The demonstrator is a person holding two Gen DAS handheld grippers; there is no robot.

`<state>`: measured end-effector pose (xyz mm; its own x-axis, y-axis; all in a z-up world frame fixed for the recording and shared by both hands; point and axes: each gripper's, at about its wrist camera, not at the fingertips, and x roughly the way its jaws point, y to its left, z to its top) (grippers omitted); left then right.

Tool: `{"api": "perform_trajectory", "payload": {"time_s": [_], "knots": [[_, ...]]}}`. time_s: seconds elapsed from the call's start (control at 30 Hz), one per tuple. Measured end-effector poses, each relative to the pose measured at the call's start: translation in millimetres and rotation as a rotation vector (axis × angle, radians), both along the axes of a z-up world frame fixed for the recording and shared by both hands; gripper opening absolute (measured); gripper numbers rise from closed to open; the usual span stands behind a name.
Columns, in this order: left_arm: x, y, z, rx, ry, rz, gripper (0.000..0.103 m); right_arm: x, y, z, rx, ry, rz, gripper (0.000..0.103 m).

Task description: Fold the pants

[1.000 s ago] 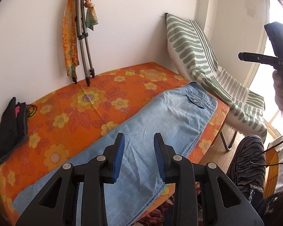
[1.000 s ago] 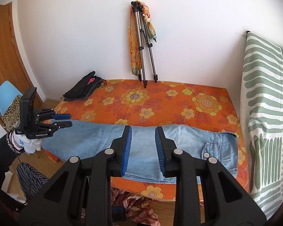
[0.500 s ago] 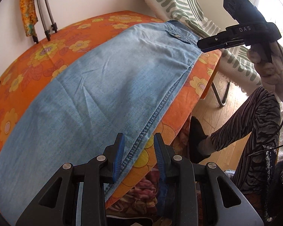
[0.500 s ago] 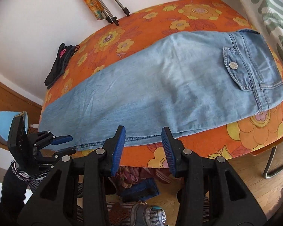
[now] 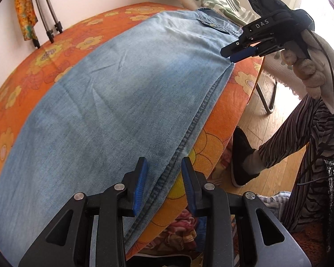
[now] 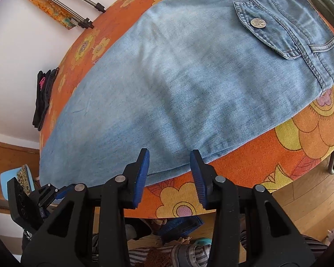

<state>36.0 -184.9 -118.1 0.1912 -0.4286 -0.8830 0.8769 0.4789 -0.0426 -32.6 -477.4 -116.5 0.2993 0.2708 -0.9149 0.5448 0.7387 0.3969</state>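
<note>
The jeans lie flat on the orange flowered table, filling the middle of both frames. The left gripper, its jaws just closing, stands unclenched astride the seam. The right gripper is released over the near edge.

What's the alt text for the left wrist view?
The left gripper, its fingers apart, hovers over the near seam edge of light-blue denim pants spread flat on an orange floral bed cover. At upper right, the right gripper nears the pants' waist end.
</note>
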Motion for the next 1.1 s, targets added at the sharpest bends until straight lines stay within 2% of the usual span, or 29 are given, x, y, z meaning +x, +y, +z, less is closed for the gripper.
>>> {"api": "perform_trajectory", "payload": {"time_s": [0.07,0.1,0.17,0.2,0.23,0.27,0.37,0.47,0.53,0.6,0.63,0.67,0.73,0.83,0.9,0.93,1.03,1.1], "knots": [[0,0,0,0.006,-0.013,0.002,0.017,0,0,-1,0.002,0.005,-0.005,0.041],[2,1,1,-0.002,-0.001,0.005,0.009,1,0,0,0.0,0.007,-0.007,0.041],[4,1,4,-0.016,0.004,0.01,0.006,4,1,0,-0.01,0.008,-0.01,0.038],[3,1,6,-0.018,-0.012,0.006,0.005,6,2,1,-0.026,0.009,-0.006,0.028],[1,0,8,-0.019,-0.033,0.003,0.003,8,3,1,-0.04,0.01,0.0,0.011],[-1,0,10,-0.021,-0.047,-0.001,0.003,10,4,-1,-0.047,0.016,0.01,0.007],[-4,3,19,-0.051,-0.046,0.0,0.003,12,3,-2,-0.065,0.02,0.025,0.004],[-8,9,30,-0.118,0.037,-0.015,0.001,13,4,8,-0.119,0.017,0.062,0.004],[-10,7,26,-0.072,0.034,-0.019,0.001,14,2,17,-0.138,0.003,0.101,0.004],[-5,7,25,-0.063,0.073,-0.002,0.003,21,-3,29,-0.138,-0.034,0.138,0.005],[-2,6,28,-0.07,0.074,0.004,0.01,27,-6,36,-0.152,-0.052,0.15,0.011],[1,5,33,-0.081,0.062,0.01,0.014,34,-11,43,-0.178,-0.072,0.16,0.015],[12,-1,43,-0.106,0.045,0.018,0.017,51,-18,57,-0.223,-0.119,0.179,0.042],[34,-19,51,-0.114,0.021,0.024,0.018,83,-26,68,-0.242,-0.206,0.213,0.047],[51,-32,53,-0.116,0.017,0.033,0.019,109,-27,69,-0.313,-0.233,0.235,0.048],[60,-39,54,-0.12,0.017,0.039,0.02,120,-28,69,-0.333,-0.255,0.25,0.052],[87,-57,54,-0.126,0.007,0.062,0.028,156,-35,53,-0.367,-0.27,0.283,0.071],[104,-67,55,-0.138,0.015,0.073,0.028,176,-43,35,-0.373,-0.253,0.29,0.071]]}}
